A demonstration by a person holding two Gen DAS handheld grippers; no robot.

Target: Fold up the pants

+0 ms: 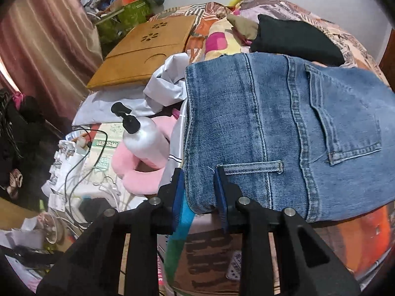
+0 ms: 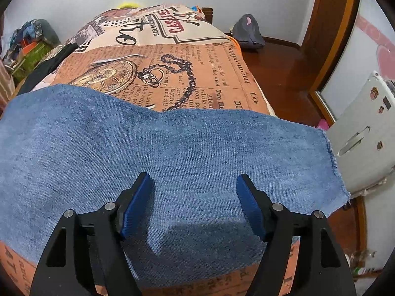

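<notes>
A: Jeans (image 1: 284, 128) lie flat on the bed (image 2: 172, 79), long axis left to right. Waist end in the left view, hem end in the right.

B: Left gripper (image 1: 198, 185)?

A: Jaws part open, straddling the waistband corner at 12 o'clock. Right pad touches denim near the belt loop (image 1: 254, 167). Not clamped that I can see.

B: Right gripper (image 2: 193, 204)?

A: Spread wide, holding nothing, hovering above the leg. Frayed hem (image 2: 333, 162) at its 2 o'clock, near.

B: So which arm takes what?

A: My guess: left pinches the waist, right takes the hem, then end to end. Each is already next to its own end.

B: In the way?

A: Left side only. Pump bottle (image 1: 140, 135), pink pillow (image 1: 138, 172), white cloth (image 1: 163, 88) at 10 to 11 o'clock, just beside the waist edge. Black garment (image 1: 296, 39) beyond at 1 o'clock. Bed past the leg looks bare.
</notes>
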